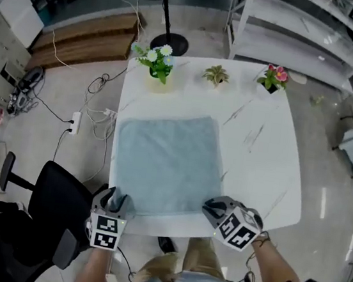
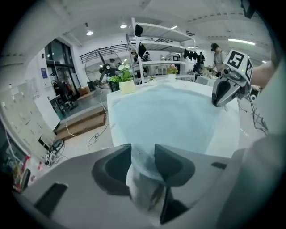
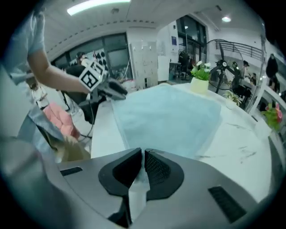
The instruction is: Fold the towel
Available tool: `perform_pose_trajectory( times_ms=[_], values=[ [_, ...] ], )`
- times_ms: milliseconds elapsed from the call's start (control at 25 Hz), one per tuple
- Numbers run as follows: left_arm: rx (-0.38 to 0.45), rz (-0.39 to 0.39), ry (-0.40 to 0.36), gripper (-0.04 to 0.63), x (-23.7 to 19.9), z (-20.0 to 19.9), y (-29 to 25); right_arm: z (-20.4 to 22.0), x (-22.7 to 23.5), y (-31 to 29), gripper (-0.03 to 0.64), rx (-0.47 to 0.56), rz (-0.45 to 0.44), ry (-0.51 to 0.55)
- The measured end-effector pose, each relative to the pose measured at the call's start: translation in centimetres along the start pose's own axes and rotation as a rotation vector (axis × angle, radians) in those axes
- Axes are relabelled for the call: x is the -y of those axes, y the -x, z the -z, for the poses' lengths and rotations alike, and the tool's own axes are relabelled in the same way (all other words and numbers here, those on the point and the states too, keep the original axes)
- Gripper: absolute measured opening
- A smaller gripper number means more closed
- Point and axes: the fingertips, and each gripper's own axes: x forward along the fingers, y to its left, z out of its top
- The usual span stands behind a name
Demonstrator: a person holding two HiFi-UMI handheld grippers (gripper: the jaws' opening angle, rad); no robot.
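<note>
towel: light blue towel (image 1: 167,162) lies flat and spread on the table (image 1: 259,148), over its left-middle part; near hem runs along table's near edge
towel shape: close to square, no clear long axis; hem between the two held corners runs parallel to table's near edge
left gripper: left gripper (image 1: 113,198) at table's near-left corner, pointing down and toward table's far edge; jaws part closed with a bunched towel corner filling the gap, pads pressing on cloth
right gripper: right gripper (image 1: 214,208) at table's near edge, right of its middle; jaws almost together, thin towel corner pinched between them
key relation: whole towel body lies ahead of both sets of fingers, toward table's far edge; each hand has its own corner, neither nearer than the other
step, judged: both near corners gripped, fold not yet made; next likely lift and carry near hem toward table's far edge onto the far hem
risk, judged: left bite looks bulky, corner may slip or drag unevenly
surface: white, marble-veined, smooth; bare strip along table's right side
on table: three potted plants (image 1: 216,75) in a row at table's far edge, clear of the towel
room: black chair (image 1: 52,204) left of table's near-left corner; fan stand (image 1: 169,42) beyond table's far edge; metal shelving (image 1: 294,30) beyond table's far-right corner; cables on floor left of table
</note>
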Motion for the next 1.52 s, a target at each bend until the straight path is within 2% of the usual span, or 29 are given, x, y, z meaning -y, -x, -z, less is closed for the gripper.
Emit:
perform_pose_trajectory(
  times_ms=[40, 200, 480, 600, 680, 880, 1000, 1080, 1160, 1200, 1440, 1520],
  values=[
    [-0.001, 0.005, -0.026, 0.163, 0.0, -0.1, -0.1, 1.0, 0.1, 0.0, 0.039, -0.022, 0.016, 0.007],
    [-0.005, 0.026, -0.088, 0.143, 1.5, 0.1, 0.3, 3.8, 0.2, 1.4, 0.021, -0.032, 0.035, -0.084],
    [0.021, 0.05, -0.054, 0.132, 4.1, 1.5, 1.6, 6.0, -1.0, 2.5, 0.02, -0.084, 0.073, -0.081],
    [0.004, 0.085, -0.057, 0.132, 5.2, 2.5, 2.2, 6.5, -1.8, 2.6, 0.021, -0.095, 0.083, -0.141],
    [0.043, 0.114, -0.02, 0.18, 5.2, 1.4, 3.4, 4.8, -1.0, 4.2, 0.064, -0.019, 0.103, -0.232],
    [0.302, 0.133, 0.238, 0.19, 2.3, -3.0, 9.8, -0.7, 3.0, 10.2, 0.159, 0.224, 0.222, -0.408],
    [0.44, 0.118, 0.281, 0.167, 0.3, -5.9, 12.9, -2.1, 5.2, 12.6, 0.179, 0.308, 0.277, -0.507],
    [0.492, 0.095, 0.292, 0.13, -0.7, -7.6, 13.9, -2.3, 6.3, 12.9, 0.178, 0.322, 0.285, -0.566],
    [0.509, 0.07, 0.306, 0.035, -1.3, -8.7, 13.8, -1.7, 7.1, 12.0, 0.178, 0.309, 0.263, -0.617],
    [0.509, 0.068, 0.312, 0.013, -1.4, -9.1, 13.5, -1.2, 7.3, 11.2, 0.178, 0.299, 0.243, -0.643],
    [0.473, 0.09, 0.343, 0.013, -1.0, -10.7, 10.1, 2.5, 9.3, 5.7, 0.184, 0.187, 0.176, -0.772],
    [0.454, 0.077, 0.349, 0.014, -1.1, -11.2, 9.5, 3.3, 9.5, 4.4, 0.227, 0.148, 0.144, -0.805]
  ],
)
